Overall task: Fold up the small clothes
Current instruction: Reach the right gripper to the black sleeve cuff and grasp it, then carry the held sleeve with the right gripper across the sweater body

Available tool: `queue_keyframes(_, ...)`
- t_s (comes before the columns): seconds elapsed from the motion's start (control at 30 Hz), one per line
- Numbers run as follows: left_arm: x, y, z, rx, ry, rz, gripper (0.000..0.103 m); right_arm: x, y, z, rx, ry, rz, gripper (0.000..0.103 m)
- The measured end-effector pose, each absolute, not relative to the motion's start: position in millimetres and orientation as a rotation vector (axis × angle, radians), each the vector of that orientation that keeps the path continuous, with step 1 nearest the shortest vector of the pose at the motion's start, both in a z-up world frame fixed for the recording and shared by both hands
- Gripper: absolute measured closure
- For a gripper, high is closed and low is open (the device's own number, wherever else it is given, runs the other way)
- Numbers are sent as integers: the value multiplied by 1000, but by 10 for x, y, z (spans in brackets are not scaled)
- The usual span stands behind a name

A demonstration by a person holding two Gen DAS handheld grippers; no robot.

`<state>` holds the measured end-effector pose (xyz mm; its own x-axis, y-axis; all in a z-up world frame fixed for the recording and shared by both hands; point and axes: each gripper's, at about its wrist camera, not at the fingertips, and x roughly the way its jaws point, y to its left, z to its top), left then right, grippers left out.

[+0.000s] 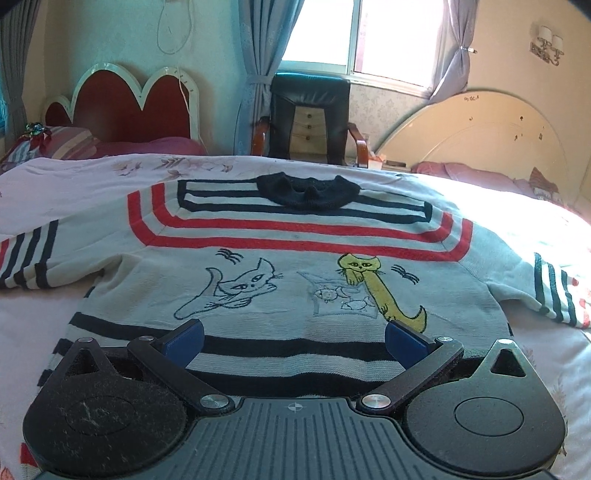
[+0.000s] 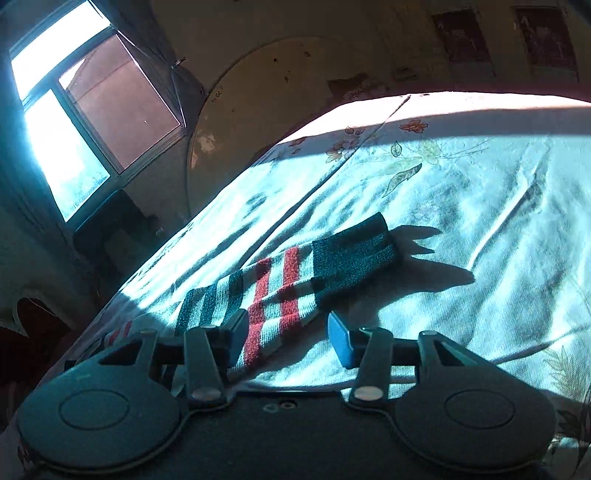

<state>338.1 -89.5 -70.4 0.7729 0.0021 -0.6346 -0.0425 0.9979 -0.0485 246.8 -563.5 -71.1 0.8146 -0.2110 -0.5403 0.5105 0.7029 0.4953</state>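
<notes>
A small grey knit sweater (image 1: 288,280) with red and navy stripes, a navy collar and two cat drawings lies spread flat on the bed, both sleeves stretched out. My left gripper (image 1: 293,343) is open, just above the sweater's striped bottom hem, its blue pads empty. In the right wrist view one striped sleeve (image 2: 295,277) with a dark cuff (image 2: 354,251) lies on the sheet. My right gripper (image 2: 288,339) is open just over the sleeve's near part; its left pad is above the fabric, its right pad over bare sheet.
The bed has a pale floral sheet (image 1: 110,173) (image 2: 461,221). Beyond it stand a black armchair (image 1: 310,114), a red headboard (image 1: 129,107), a cream round headboard (image 1: 480,129) and a bright window (image 1: 369,33). Pink pillows (image 1: 472,171) lie at the far right.
</notes>
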Motion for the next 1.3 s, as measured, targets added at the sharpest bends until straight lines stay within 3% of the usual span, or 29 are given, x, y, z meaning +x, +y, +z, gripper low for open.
queue_keyframes(0.27,3539,-928,-774,-49,729,36,0,2667,-6035,-1093,895,433,-456,57)
queue_keyframes(0.33,3564,-863,-772,-45,736,39,0,2727,-6076,-1095,894,432,-470,65)
queue_keyframes(0.37,3583,-827,-768,-40,740,44,0,2776,-6095,-1093,879,445,-483,85)
queue_keyframes(0.4,3600,-789,-765,-36,744,47,0,2819,-6118,-1103,869,461,-486,94)
queue_keyframes(0.57,3692,-575,-778,-41,771,35,0,2995,-5988,-977,743,467,-464,95)
queue_keyframes(0.8,3858,-324,-877,-90,791,0,0,3309,-4972,-519,442,438,-177,95)
queue_keyframes(1.3,3998,374,-822,-212,751,-58,1,3860,-3215,-613,379,561,126,95)
